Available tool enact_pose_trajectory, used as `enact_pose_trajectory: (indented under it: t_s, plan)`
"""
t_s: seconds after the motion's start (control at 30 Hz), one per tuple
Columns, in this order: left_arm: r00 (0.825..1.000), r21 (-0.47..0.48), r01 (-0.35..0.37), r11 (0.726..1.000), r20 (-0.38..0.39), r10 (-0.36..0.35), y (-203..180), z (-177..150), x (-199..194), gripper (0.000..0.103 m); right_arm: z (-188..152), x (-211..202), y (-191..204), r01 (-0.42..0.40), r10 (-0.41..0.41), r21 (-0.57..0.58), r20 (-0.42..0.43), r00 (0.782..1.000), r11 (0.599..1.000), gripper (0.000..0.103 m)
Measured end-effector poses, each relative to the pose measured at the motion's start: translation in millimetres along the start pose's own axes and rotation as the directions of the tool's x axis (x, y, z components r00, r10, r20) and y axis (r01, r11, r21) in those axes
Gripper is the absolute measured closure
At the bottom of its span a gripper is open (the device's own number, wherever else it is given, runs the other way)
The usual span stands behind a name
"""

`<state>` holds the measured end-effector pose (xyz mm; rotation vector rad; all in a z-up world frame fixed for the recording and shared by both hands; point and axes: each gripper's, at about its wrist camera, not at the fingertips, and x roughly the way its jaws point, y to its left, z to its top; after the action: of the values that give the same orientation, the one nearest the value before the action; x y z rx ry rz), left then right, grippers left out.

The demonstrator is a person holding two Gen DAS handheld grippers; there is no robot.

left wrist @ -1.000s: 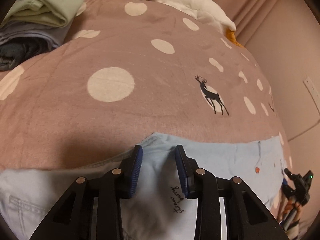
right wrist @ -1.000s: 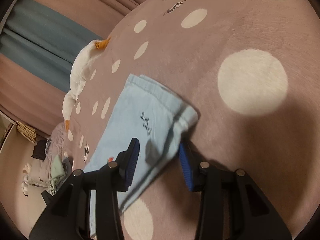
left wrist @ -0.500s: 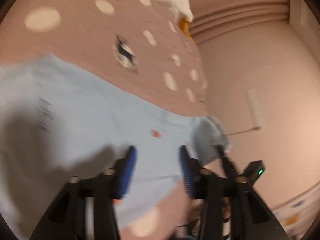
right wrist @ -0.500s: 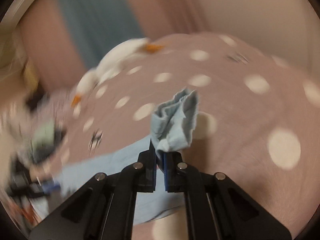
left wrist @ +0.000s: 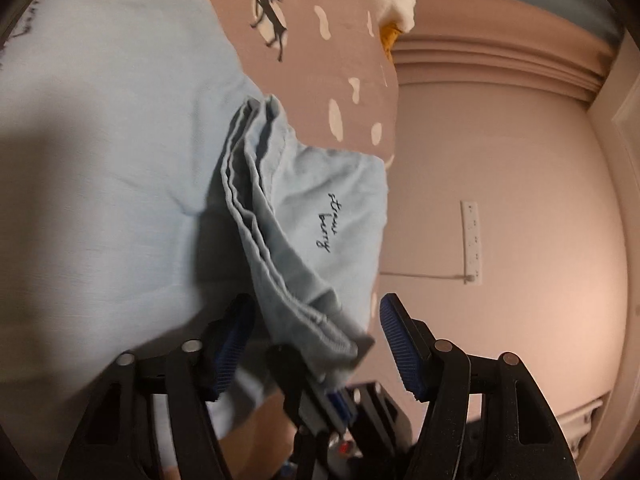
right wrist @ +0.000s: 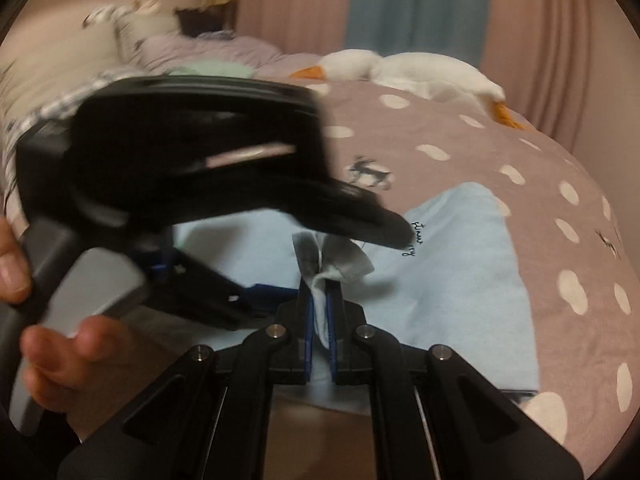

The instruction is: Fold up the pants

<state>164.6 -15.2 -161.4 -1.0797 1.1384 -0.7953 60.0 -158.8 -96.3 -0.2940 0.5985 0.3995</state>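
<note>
The light blue pants lie spread on the brown bedspread with pale dots and small deer prints, and one end of them is lifted off the rest in a bunched fold of several layers, small dark handwritten lettering showing on the raised cloth. Your right gripper is pinching that end: its blue pads are pressed together on a narrow tuft of fabric, which sticks up crumpled just past the fingertips. In the left wrist view the same gripper shows low in the middle, clamped on the bottom corner of the hanging fold.

Your left gripper stands spread, its jaws having just been opening; the lifted fold hangs in the gap between the blue pads, and neither pad presses on it. From the right wrist view you see that gripper's black body, blurred, crossing the left half of the picture, with your hand wrapped around its grey handle.

Beyond the pants, a white plush goose with an orange beak lies along the far edge of the bed, in front of pink and blue curtains. To the right of the bed stands a pale wall with a white socket strip
</note>
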Motion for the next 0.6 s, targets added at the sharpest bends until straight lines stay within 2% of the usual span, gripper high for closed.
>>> enact_pose_trajectory:
  t_s: [0.03,0.1,0.13,0.23,0.3,0.4,0.43,0.47,0.5,0.53,0.6]
  plan:
    - [1.0,0.017,-0.01,1.0,0.022,0.01,-1.1,0.7,-6.6,0.043,0.9,-1.1,2.7,0.006,-0.005,-0.018,0.003,1.0,1.0,0.096]
    - [0.998,0.058,-0.036,0.998,0.045,0.034,-7.3,1.8,-15.1,0.071,6.8,0.1,7.4,0.004,-0.004,-0.036,0.006,1.0,0.999,0.096]
    - [0.997,0.085,-0.055,0.995,0.062,0.05,-10.8,1.3,-24.4,0.076,10.8,-2.1,9.0,-0.001,0.002,-0.044,0.017,1.0,0.999,0.096]
    - [0.991,0.146,-0.08,0.986,0.12,0.063,-16.3,-6.0,-44.1,0.078,20.0,-6.4,15.3,-0.038,0.04,-0.06,0.042,0.998,0.997,0.095]
    - [0.979,0.188,-0.136,0.973,0.173,0.103,-21.1,-12.1,-60.1,0.079,25.3,-4.7,24.6,-0.074,0.078,-0.078,0.048,0.996,0.994,0.095]
    - [0.949,0.201,-0.253,0.946,0.241,0.203,-12.9,-16.9,-75.6,0.079,27.6,7.1,36.7,-0.159,0.159,-0.072,0.0,0.987,0.985,0.091]
    - [0.933,0.209,-0.309,0.928,0.258,0.253,-8.1,-19.2,-82.3,0.079,26.9,14.7,39.0,-0.197,0.195,-0.05,-0.039,0.98,0.979,0.082]
    - [0.917,0.201,-0.355,0.913,0.265,0.298,-3.9,-21.2,-85.3,0.079,24.8,22.1,39.3,-0.24,0.238,-0.02,-0.083,0.968,0.97,0.069]
    - [0.892,0.174,-0.412,0.894,0.274,0.358,3.0,-22.3,-91.7,0.079,22.3,25.7,37.8,-0.269,0.268,0.006,-0.107,0.957,0.963,0.068]
    - [0.884,0.157,-0.431,0.889,0.273,0.38,6.0,-21.7,-94.6,0.079,21.2,26.3,35.4,-0.277,0.277,0.021,-0.115,0.954,0.961,0.071]
    - [0.885,0.117,-0.414,0.903,0.285,0.368,15.0,-21.5,-111.1,0.079,21.1,20.7,22.4,-0.303,0.31,0.073,-0.107,0.945,0.95,0.071]
